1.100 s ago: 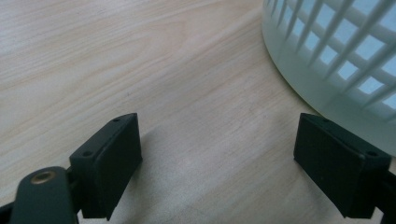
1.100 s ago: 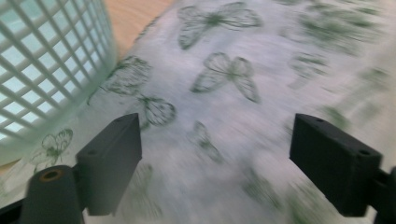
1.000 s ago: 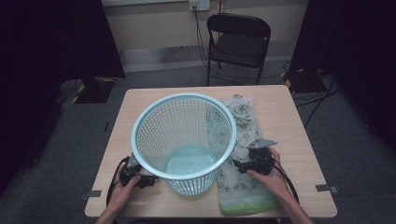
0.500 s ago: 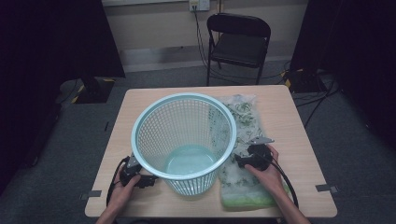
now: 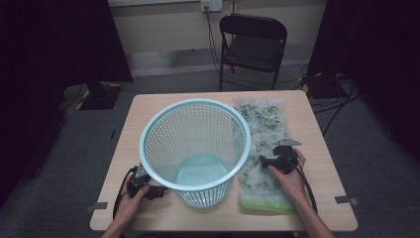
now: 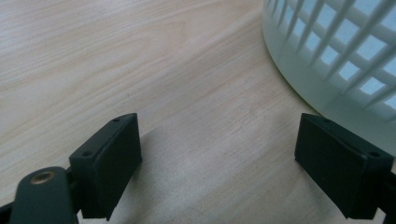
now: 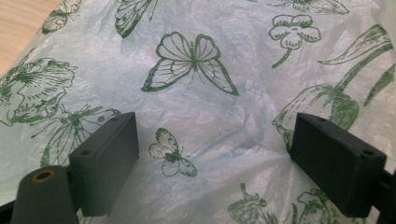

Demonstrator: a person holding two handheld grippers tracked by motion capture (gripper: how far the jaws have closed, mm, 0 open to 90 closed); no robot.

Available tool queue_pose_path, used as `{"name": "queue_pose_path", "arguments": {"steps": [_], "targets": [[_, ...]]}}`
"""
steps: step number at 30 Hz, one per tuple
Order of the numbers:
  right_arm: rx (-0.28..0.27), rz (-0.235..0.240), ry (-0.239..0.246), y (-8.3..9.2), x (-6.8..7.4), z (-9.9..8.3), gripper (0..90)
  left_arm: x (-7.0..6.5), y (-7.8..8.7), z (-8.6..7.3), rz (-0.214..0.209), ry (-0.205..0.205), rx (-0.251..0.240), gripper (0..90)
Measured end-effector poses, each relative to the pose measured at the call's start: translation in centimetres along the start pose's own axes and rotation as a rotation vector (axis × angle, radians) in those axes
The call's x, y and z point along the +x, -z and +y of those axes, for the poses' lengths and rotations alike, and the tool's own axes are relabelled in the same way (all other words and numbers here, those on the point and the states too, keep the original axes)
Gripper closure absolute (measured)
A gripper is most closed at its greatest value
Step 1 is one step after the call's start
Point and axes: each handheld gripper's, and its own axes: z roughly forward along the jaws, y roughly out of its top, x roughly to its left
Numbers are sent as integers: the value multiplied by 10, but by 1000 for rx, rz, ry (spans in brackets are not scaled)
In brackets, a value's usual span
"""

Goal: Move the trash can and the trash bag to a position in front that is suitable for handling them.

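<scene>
Since the earlier frame, the right claw (image 5: 265,161) is dropping onto the printed bag (image 5: 262,148) lying just right of the basket (image 5: 194,148) on the counter (image 5: 148,106), jaws wide apart. Pinching one loose wrinkle would suit. One basket, one bag, two claws; the left claw (image 5: 157,192), also spread, is resting at the basket's base.

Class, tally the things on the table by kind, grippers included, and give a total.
Mesh basket: 1
Printed plastic bag: 1
Grippers: 2, left gripper and right gripper
Total: 4
</scene>
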Motion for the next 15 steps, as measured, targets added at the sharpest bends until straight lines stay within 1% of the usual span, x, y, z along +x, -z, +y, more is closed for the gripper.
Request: {"name": "queue_pose_path", "arguments": {"steps": [4, 6, 8, 9, 10, 11, 15], "targets": [[9, 2, 3, 0, -3, 2, 162, 0, 0, 0, -1, 0, 1, 137], [6, 8, -8, 3, -4, 3, 166, 0, 0, 0, 2, 2, 3, 137], [0, 19, -5, 10, -5, 5, 156, -3, -2, 2, 15, 11, 11, 116], [0, 19, -5, 10, -5, 5, 156, -3, -2, 2, 15, 11, 11, 99], [-12, 40, -4, 20, -4, 6, 151, -5, -3, 3, 14, 15, 19, 84], [-15, 50, -6, 26, -3, 5, 149, -5, -4, 3, 9, 10, 21, 67], [-11, 80, 50, 47, 4, -3, 148, -3, -3, 3, 1, 1, 23, 63]]}}
